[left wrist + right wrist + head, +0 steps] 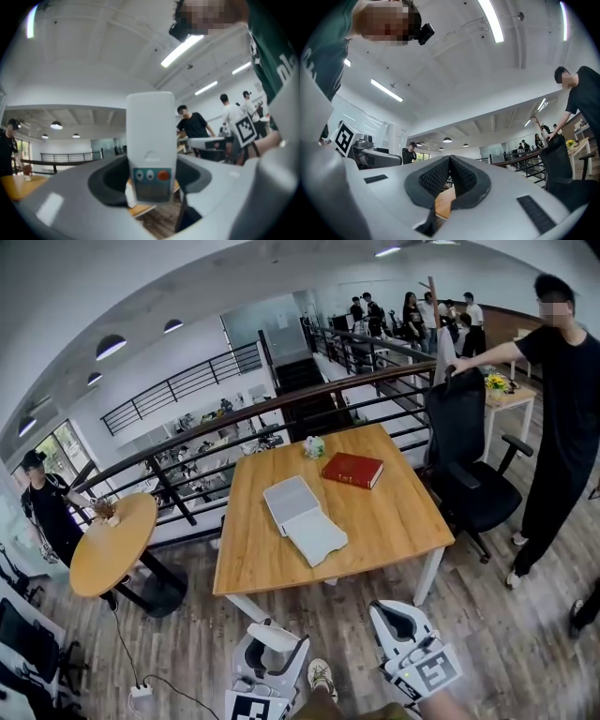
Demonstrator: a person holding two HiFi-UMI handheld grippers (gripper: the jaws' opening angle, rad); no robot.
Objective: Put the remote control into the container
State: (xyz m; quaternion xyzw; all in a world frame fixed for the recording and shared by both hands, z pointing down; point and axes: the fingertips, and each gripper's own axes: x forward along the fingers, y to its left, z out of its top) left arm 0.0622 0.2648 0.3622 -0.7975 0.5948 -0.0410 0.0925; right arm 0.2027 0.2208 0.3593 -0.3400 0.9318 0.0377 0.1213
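Head view: your left gripper [272, 643] and right gripper [401, 622] sit low at the frame bottom, off the near edge of the wooden table [394, 521] and well apart from the container [292, 502]. The container is white, lies open mid-table, and a red book [352, 469] lies just beyond it. A person in black [562, 399] stands at the right with a hand on an office chair [464, 460]. Left gripper view: the jaws pinch the remote control [151, 140], a white one standing upright with its buttons toward the camera, so the remote is in your left gripper and not in the container. Right gripper view: the ribbed pads [436, 178] are pressed together with nothing between them.
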